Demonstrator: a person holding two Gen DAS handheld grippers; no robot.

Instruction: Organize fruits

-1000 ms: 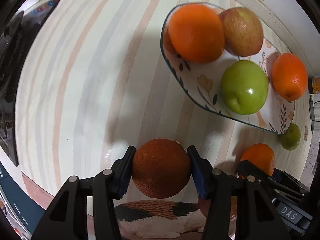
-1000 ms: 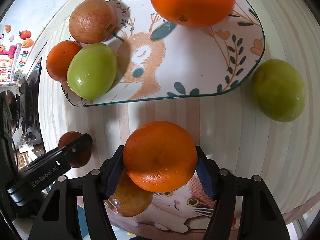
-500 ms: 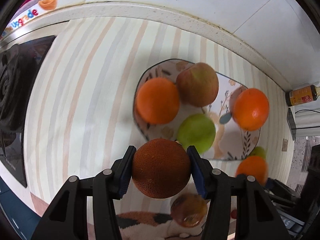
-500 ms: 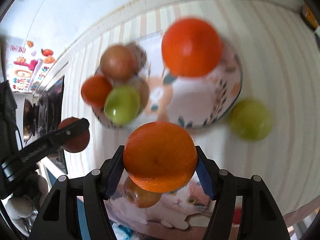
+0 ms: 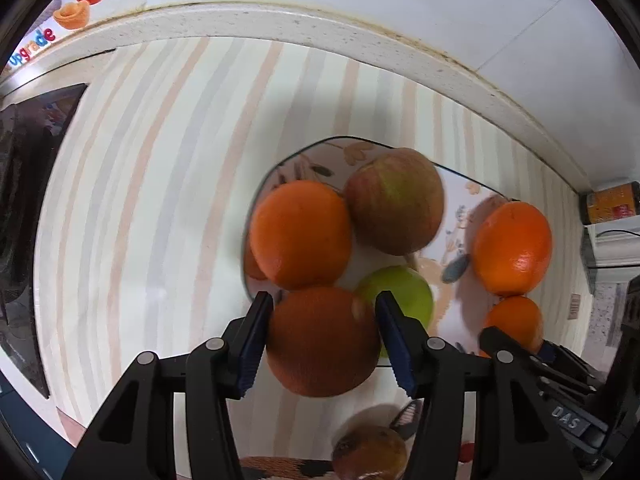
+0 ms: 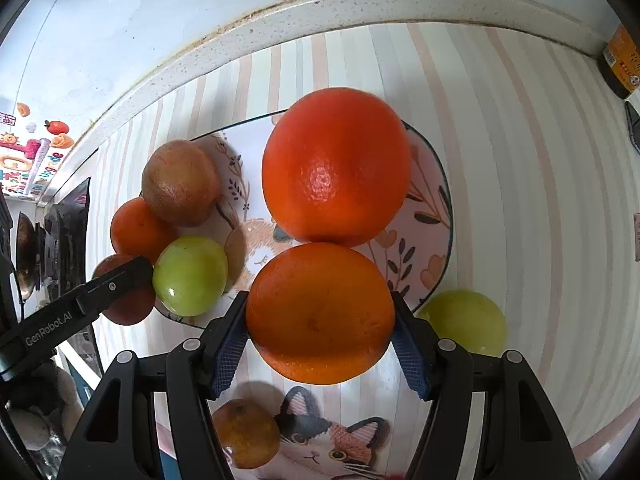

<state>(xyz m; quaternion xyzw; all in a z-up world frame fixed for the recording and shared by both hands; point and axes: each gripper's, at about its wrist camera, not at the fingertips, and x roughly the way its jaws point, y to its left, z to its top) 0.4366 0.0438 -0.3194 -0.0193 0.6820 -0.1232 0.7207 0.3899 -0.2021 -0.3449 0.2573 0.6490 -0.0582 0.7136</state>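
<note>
My left gripper (image 5: 323, 340) is shut on a dark brownish-orange fruit (image 5: 320, 340), held at the near edge of the patterned plate (image 5: 316, 148). My right gripper (image 6: 320, 316) is shut on a bright orange (image 6: 320, 312), held at the plate's (image 6: 432, 200) near edge. On the plate lie a big orange (image 6: 336, 164), a reddish apple (image 6: 180, 184), a smaller orange (image 6: 136, 228) and a green apple (image 6: 190, 274). A green fruit (image 6: 468, 322) lies on the cloth right of the plate. A yellowish-brown fruit (image 6: 244, 432) lies below my right gripper.
The striped tablecloth (image 5: 140, 200) has a cat picture (image 6: 332, 436) at its near edge. A stove (image 5: 24, 184) is at the left. A raised counter rim and white wall (image 5: 320, 24) run behind. A bottle (image 5: 608, 202) stands at the far right corner.
Both grippers rose from the near cloth and moved forward with their fruits, now close at the plate's near edge. The plate and its fruits look larger and nearer than half a second ago.
</note>
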